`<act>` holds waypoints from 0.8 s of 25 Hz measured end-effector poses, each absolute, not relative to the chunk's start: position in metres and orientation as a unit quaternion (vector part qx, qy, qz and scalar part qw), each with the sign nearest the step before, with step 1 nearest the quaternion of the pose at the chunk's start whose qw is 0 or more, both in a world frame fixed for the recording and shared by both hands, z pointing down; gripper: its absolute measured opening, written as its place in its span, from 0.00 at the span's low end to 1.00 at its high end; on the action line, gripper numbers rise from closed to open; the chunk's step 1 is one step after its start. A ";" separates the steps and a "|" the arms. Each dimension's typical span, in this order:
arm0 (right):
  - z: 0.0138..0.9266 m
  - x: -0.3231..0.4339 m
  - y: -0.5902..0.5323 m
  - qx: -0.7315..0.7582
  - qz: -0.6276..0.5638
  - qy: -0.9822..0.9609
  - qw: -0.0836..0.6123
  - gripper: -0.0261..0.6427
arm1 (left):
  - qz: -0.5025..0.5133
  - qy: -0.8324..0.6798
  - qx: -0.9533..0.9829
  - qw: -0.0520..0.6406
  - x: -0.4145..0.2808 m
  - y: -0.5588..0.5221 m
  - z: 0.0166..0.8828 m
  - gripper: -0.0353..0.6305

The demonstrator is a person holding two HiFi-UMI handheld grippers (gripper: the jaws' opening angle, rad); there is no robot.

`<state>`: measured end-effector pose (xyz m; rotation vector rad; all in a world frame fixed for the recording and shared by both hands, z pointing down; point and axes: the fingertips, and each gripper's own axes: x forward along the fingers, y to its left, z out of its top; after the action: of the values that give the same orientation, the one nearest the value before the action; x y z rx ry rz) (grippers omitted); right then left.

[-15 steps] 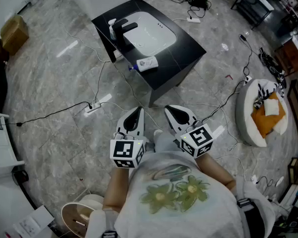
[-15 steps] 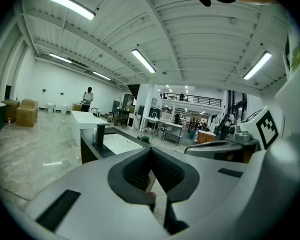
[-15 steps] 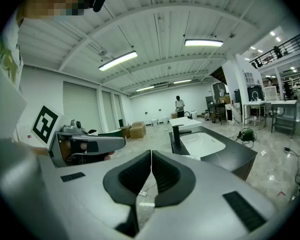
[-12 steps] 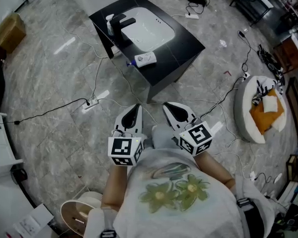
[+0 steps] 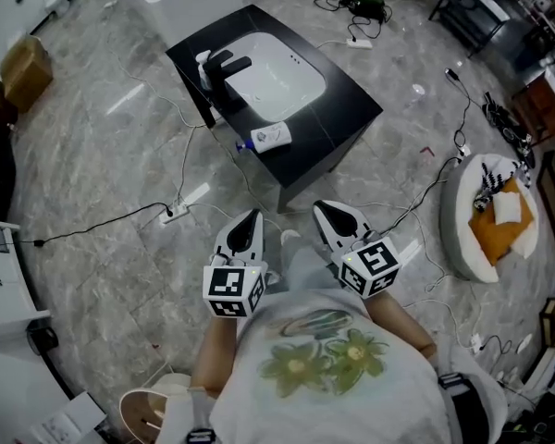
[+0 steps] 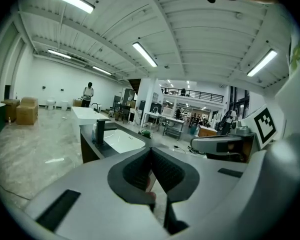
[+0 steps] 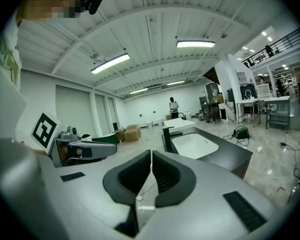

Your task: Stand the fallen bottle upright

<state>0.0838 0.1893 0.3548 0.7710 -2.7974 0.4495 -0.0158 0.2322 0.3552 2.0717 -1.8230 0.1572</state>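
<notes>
Your left gripper (image 5: 249, 218) and right gripper (image 5: 330, 211) sit clenched and empty in the head view. The bottle (image 5: 274, 136) lies well apart at their 12 o'clock on the glossy black counter (image 5: 347, 91). It is white and rounded, its long axis 8-to-2, blue cap (image 5: 243, 146) toward 8. Left gripper view: dark ribbed pads (image 6: 167, 174) meet, nothing between. Right gripper view: the same.

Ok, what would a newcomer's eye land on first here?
The black sink stand with its white basin, on the marble floor ahead. A white bottle lies on its side at the stand's near edge. Close in, the left hand-held gripper and right hand-held gripper are shut, empty.
</notes>
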 end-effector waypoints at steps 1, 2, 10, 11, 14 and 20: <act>0.354 0.086 0.181 0.263 0.156 -0.947 0.102 0.10 | 0.061 -0.644 0.739 0.189 -0.015 0.227 0.353 0.08; 0.352 0.087 0.173 0.264 0.159 -0.946 0.101 0.10 | 0.066 -0.641 0.742 0.187 -0.014 0.220 0.350 0.08; 0.359 0.074 0.114 0.256 0.165 -0.947 0.101 0.10 | 0.081 -0.646 0.738 0.178 -0.031 0.162 0.355 0.08; 0.361 0.073 0.108 0.254 0.167 -0.947 0.102 0.10 | 0.084 -0.646 0.738 0.177 -0.033 0.155 0.357 0.08; 0.369 0.068 0.090 0.247 0.170 -0.948 0.108 0.10 | 0.090 -0.653 0.732 0.173 -0.041 0.135 0.362 0.08; 0.378 0.052 0.063 0.216 0.163 -0.956 0.117 0.10 | 0.086 -0.680 0.708 0.169 -0.058 0.105 0.370 0.08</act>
<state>0.0521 0.0628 0.3777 0.6318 -2.7972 0.4768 -0.0578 0.1051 0.3698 2.0137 -1.9343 0.2455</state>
